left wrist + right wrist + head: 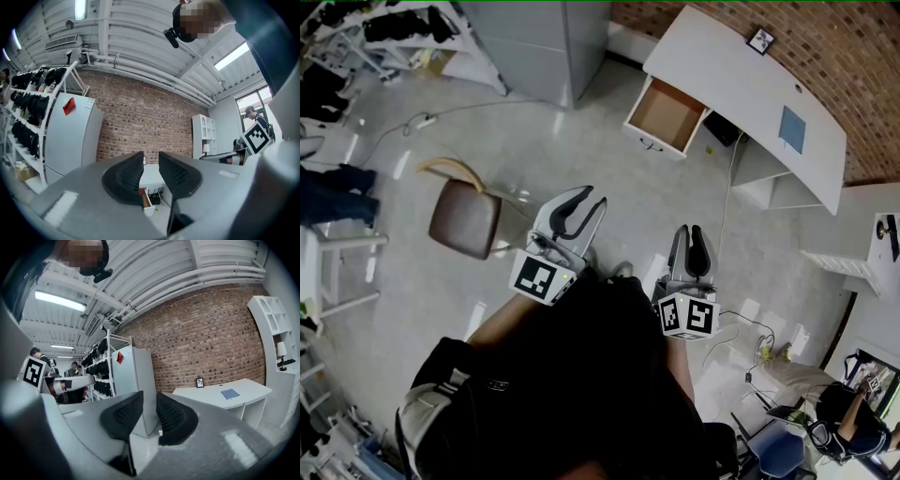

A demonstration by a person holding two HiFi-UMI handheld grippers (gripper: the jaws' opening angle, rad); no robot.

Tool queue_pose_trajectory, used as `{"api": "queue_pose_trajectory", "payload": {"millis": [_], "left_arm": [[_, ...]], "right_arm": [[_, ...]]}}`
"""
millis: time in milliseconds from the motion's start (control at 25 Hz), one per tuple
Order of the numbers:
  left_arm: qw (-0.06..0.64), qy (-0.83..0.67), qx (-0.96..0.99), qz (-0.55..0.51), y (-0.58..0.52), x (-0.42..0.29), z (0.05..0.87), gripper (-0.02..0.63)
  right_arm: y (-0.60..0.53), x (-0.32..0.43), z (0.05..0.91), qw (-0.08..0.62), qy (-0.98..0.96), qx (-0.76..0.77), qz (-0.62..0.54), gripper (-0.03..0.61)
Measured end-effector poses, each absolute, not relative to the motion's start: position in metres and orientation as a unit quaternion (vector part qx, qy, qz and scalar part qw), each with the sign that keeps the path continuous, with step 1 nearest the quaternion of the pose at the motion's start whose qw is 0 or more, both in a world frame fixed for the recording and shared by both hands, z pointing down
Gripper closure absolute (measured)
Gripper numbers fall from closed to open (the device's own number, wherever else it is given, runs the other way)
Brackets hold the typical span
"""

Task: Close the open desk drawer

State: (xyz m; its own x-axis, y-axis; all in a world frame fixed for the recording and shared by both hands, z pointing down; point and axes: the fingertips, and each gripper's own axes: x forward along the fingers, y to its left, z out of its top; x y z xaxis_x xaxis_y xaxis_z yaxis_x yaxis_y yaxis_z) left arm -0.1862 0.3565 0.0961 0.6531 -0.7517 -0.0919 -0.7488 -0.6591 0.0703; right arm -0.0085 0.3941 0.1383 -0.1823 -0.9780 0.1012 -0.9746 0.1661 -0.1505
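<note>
— Pale floor [534, 159] fills our head view, with a brick wall [825, 47] at the far right. We see the white desk [769, 94] along that wall. Its drawer [666, 114] is pulled out toward us, wood-lined and seemingly empty.
— And we stand well short of it. Our left gripper [590, 198] and right gripper [690, 232] point that way, with a brown chair [466, 217] off to our left.
— In the left gripper view our jaws stand apart with nothing held. The drawer shows small through the gap, far off, below the desktop.
— In the right gripper view the jaws are likewise spread and empty. We see the desktop at the right with a blue book [230, 393] on it, and a grey fridge [136, 380] behind the jaws. We cannot find the drawer here.
— We judge it a light, rigid box on runners, so no pinch is needed.
— Agreed. We would press the flat white front near its middle, since an off-centre shove could skew it, and ease it home rather than slam it.
</note>
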Motion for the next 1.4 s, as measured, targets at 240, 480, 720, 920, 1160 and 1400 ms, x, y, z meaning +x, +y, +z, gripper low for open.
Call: {"api": "queue_pose_trajectory", "payload": {"millis": [240,480,720,920,1160,1400], "left_arm": [[0.012,-0.394,0.917,-0.058,0.355,-0.196,0.105,0.508],[0.016,-0.388,0.92,-0.052,0.347,-0.199,0.115,0.508],[0.019,-0.384,0.922,-0.048,0.328,-0.194,0.121,0.506],[0.021,-0.386,0.921,-0.042,0.296,-0.187,0.125,0.505],[0.03,-0.376,0.925,-0.033,0.25,-0.164,0.129,0.503],[0.032,-0.369,0.929,-0.016,0.198,-0.137,0.129,0.5]], "right_arm": [[0.389,-0.019,0.141,0.016,0.756,-0.649,-0.087,0.488],[0.381,-0.019,0.149,0.014,0.749,-0.656,-0.092,0.487],[0.361,-0.016,0.157,0.014,0.748,-0.656,-0.097,0.488],[0.33,-0.01,0.163,0.012,0.749,-0.655,-0.103,0.486],[0.282,0.004,0.17,0.007,0.749,-0.653,-0.112,0.488],[0.233,0.024,0.171,-0.007,0.753,-0.648,-0.118,0.486]]}}
